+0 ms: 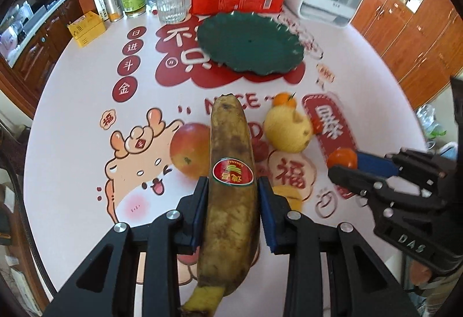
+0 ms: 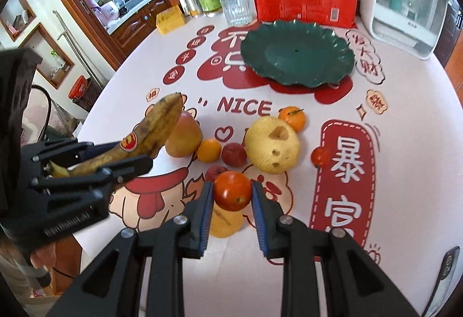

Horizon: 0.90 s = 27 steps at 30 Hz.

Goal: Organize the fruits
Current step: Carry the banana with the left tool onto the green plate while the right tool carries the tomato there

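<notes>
Well, the table (image 2: pixel 405 126) in its red-and-pink printed cloth carried it all, with the green plate (image 2: pixel 298 56) bare near the far side. The left gripper (image 1: pixel 231 186) was clamped on a browned banana (image 1: pixel 231 172), held clear above the cloth. Below sat the fruit cluster: a yellow pear (image 2: pixel 273 144), an apple (image 2: pixel 183 137), an orange (image 2: pixel 292 117). The right gripper (image 2: pixel 231 192) pinched a tomato (image 2: pixel 233 191) between its blue pads (image 2: pixel 207 215), also off the table.
</notes>
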Each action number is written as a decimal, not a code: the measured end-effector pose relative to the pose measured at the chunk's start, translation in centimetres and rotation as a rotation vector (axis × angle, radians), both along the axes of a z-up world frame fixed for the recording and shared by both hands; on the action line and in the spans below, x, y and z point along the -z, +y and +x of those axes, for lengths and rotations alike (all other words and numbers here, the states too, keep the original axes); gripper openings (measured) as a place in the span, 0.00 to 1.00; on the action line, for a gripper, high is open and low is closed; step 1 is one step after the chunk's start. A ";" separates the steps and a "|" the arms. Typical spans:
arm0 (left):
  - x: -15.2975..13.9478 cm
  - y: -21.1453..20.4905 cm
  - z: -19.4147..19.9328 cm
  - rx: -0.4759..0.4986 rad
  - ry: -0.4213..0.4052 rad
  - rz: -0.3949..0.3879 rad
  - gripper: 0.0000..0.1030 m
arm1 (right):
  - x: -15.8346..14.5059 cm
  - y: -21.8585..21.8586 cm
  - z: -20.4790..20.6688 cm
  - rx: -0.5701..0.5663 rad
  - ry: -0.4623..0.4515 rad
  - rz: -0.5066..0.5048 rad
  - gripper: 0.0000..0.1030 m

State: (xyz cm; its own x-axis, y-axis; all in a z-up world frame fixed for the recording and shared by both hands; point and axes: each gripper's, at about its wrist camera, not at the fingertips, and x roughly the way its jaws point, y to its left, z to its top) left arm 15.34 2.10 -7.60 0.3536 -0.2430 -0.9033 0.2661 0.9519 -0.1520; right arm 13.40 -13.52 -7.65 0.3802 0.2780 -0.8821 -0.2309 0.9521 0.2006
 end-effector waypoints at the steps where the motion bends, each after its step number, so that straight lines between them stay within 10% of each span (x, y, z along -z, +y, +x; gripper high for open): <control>1: -0.5 0.0 0.3 0.000 -0.001 -0.010 0.31 | -0.4 -0.2 0.1 0.003 -0.007 0.001 0.25; 16: -5.9 -3.6 11.2 0.054 -0.115 -0.076 0.31 | -5.4 -3.5 9.2 0.084 -0.165 -0.031 0.25; 27: 1.1 -7.9 23.3 0.024 -0.070 -0.101 0.31 | 2.0 -8.1 22.7 0.248 -0.095 0.000 0.26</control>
